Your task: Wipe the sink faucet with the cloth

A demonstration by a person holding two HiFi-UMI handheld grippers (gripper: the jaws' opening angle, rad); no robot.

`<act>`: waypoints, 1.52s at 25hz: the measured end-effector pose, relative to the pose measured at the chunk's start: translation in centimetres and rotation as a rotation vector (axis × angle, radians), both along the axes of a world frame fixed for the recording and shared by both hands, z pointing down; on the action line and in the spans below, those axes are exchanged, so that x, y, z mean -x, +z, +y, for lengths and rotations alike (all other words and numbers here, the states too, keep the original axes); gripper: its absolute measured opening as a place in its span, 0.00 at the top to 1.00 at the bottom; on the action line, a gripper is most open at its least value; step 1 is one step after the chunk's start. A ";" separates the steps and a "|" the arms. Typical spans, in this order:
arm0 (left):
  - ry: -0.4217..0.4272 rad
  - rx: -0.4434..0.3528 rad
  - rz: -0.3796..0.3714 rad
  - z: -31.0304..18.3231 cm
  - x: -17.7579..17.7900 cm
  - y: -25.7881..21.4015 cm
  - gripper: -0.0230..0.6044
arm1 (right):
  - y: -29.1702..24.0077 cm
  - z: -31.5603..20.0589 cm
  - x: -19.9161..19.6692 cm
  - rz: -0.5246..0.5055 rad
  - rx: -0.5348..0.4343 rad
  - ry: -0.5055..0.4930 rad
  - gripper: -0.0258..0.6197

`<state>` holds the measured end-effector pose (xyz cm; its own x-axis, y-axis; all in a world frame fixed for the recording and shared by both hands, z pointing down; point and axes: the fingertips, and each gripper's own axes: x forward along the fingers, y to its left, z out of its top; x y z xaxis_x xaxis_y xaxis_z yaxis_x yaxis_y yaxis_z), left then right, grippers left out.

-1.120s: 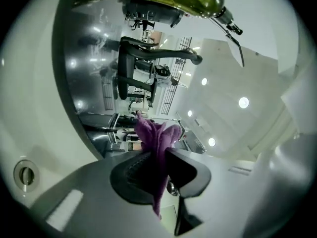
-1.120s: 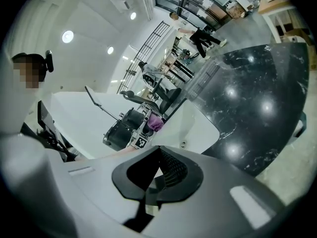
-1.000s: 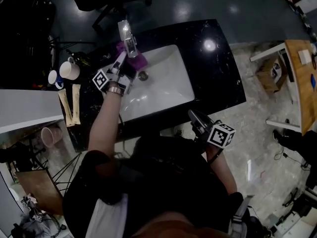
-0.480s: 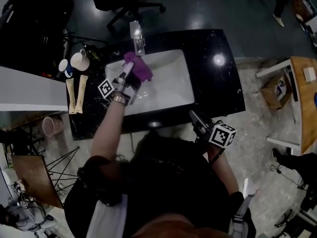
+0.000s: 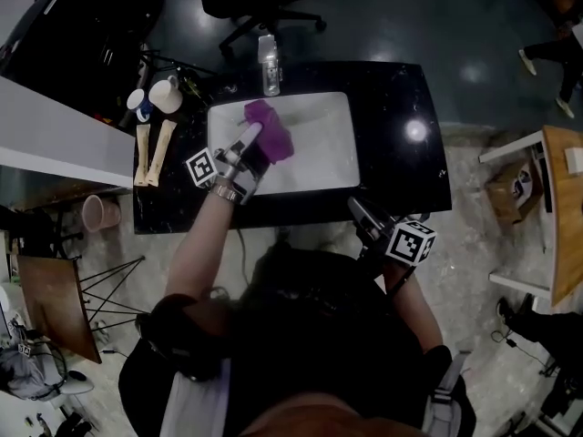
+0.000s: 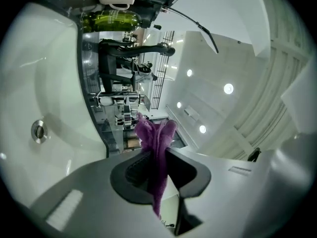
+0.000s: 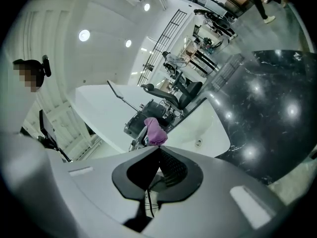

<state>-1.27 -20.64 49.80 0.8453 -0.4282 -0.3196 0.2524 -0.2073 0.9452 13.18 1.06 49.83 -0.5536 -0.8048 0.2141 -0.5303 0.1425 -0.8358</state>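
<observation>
With the left gripper pinching the cloth over the sink and the right gripper closed empty, rub the faucet gently all round.

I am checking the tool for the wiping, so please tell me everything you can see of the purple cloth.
The purple cloth is a small, soft, fuzzy-looking rag, bunched in folds rather than spread flat. The left gripper is shut on it: the fabric is pinched between the jaws, one end sticking out ahead, the other trailing back. It is held above the white sink basin, near the faucet, and seems to touch only the jaws.
</observation>
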 end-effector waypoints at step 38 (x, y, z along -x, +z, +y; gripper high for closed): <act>0.127 -0.088 -0.199 22.7 0.9 -2.5 0.87 | -2.9 3.2 8.2 0.004 -0.149 -0.308 0.81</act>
